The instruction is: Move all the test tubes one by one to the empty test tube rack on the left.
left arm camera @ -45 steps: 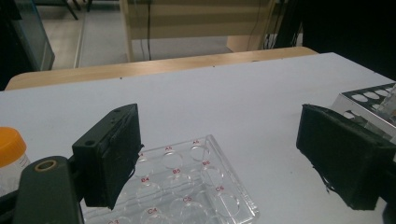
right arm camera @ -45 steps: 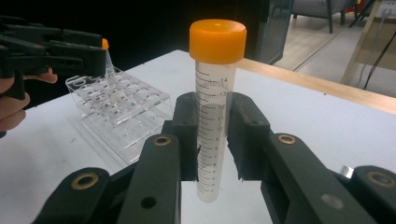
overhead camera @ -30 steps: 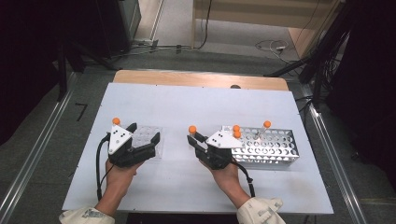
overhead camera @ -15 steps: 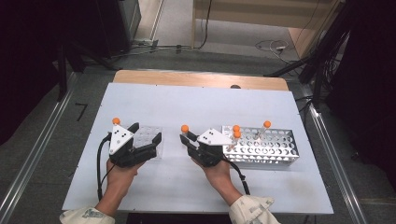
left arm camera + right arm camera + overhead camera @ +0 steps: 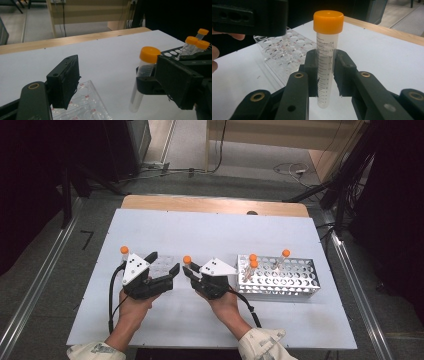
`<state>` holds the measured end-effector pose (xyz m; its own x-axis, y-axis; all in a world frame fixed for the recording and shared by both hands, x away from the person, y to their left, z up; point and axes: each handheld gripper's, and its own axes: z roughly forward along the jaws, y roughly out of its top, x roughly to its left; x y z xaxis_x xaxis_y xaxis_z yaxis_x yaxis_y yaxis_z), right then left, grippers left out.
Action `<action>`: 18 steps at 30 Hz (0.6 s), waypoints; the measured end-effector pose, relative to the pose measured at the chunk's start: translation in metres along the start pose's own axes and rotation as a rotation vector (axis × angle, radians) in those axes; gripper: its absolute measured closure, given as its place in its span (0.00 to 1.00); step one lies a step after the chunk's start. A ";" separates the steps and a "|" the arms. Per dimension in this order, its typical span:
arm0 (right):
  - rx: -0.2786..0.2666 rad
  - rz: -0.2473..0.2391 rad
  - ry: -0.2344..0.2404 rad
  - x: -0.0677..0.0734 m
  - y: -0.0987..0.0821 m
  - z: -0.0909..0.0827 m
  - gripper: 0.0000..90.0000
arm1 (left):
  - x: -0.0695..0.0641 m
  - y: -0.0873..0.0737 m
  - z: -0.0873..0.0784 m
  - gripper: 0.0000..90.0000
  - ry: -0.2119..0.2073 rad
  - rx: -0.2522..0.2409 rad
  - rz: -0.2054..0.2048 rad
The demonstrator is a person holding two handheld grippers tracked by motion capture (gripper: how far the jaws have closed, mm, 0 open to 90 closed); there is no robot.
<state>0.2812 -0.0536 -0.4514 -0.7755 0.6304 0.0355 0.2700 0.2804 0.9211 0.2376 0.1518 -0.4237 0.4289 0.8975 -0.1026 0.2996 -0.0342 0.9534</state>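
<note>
My right gripper (image 5: 325, 56) is shut on a clear graduated tube (image 5: 327, 62) with an orange cap, held upright just above the white table (image 5: 210, 230). In the high view that tube (image 5: 187, 260) stands just right of my left gripper (image 5: 161, 263). The left gripper (image 5: 117, 72) is open; its jaws have just been closing a little, and nothing is pressed between them. A clear well plate (image 5: 85, 105) lies low between its jaws, near the left one. The held tube (image 5: 143, 75) shows beside the left gripper's right jaw.
A metal tube rack (image 5: 292, 282) sits on the table right of my right hand, with three orange-capped tubes (image 5: 253, 258) in it. An orange-topped thing (image 5: 124, 250) stands just left of the left gripper. A wooden strip (image 5: 210, 205) runs along the table's far edge.
My right gripper has carried the tube leftward, away from the rack and close to the left gripper. The left hand has stayed in place, its jaws slightly narrower.
</note>
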 end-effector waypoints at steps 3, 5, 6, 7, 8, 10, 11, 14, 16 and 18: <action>0.003 -0.007 0.011 0.005 0.001 0.003 0.79 | -0.002 0.000 0.002 0.26 -0.016 0.001 0.004; 0.003 -0.015 0.020 0.007 0.002 0.005 0.79 | -0.003 0.000 0.003 0.28 -0.025 -0.001 0.001; 0.003 -0.016 0.022 0.009 0.002 0.006 0.79 | -0.003 0.000 0.003 0.30 -0.029 0.000 0.003; 0.004 -0.019 0.027 0.010 0.002 0.007 0.79 | -0.003 0.001 0.003 0.31 -0.032 0.000 0.003; 0.003 -0.022 0.029 0.011 0.003 0.008 0.79 | -0.003 0.001 0.003 0.32 -0.036 0.000 0.005; 0.005 -0.024 0.038 0.014 0.003 0.009 0.79 | -0.003 0.000 0.004 0.35 -0.044 0.000 0.005; 0.002 -0.025 0.041 0.015 0.004 0.010 0.79 | -0.004 0.000 0.004 0.36 -0.049 0.001 0.006; 0.003 -0.027 0.049 0.018 0.004 0.011 0.79 | -0.005 0.000 0.006 0.42 -0.063 0.002 0.009; 0.002 -0.026 0.055 0.019 0.005 0.012 0.79 | -0.006 0.000 0.006 0.47 -0.074 0.000 0.009; -0.003 -0.027 0.056 0.020 0.005 0.012 0.79 | -0.006 0.000 0.006 0.52 -0.087 0.002 0.013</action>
<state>0.2740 -0.0308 -0.4507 -0.8135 0.5807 0.0321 0.2470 0.2950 0.9230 0.2404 0.1435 -0.4253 0.5050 0.8555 -0.1144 0.2950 -0.0465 0.9544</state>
